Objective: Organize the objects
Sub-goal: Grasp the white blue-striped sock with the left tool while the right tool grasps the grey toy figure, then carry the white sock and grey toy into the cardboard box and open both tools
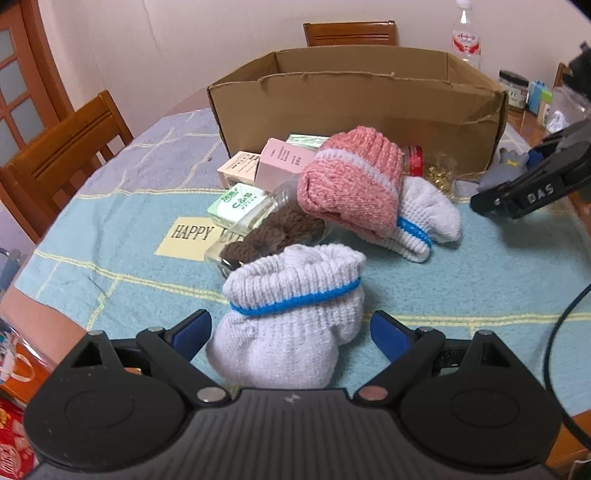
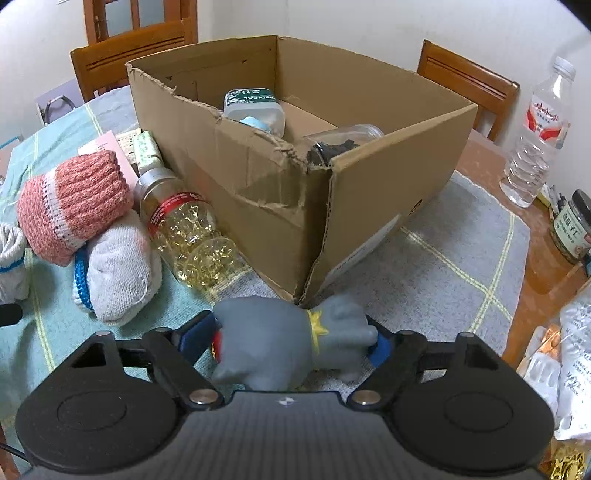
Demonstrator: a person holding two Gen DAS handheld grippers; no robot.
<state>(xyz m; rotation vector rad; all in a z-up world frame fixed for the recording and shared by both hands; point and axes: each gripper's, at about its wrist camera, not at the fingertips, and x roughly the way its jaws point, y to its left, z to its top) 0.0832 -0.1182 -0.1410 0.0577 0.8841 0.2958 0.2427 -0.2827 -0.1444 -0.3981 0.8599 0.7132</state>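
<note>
Now right claw clenched on grey rubber toy, blue pads pressing both ends, toy low over counter just before near corner of cardboard box. Lift clear of torn rim before moving forward, release over bare floor beyond jars already inside. Left claw released, straddling white rolled sock with gaps either side; close squarely below blue band, mid-bundle, so knit doesn't slip.

Clear jar half hidden under brown knit. Water bottle cut off at 12 o'clock. Box wall hides dark-filled jar bottom. Packets cropped at 3 o'clock.
</note>
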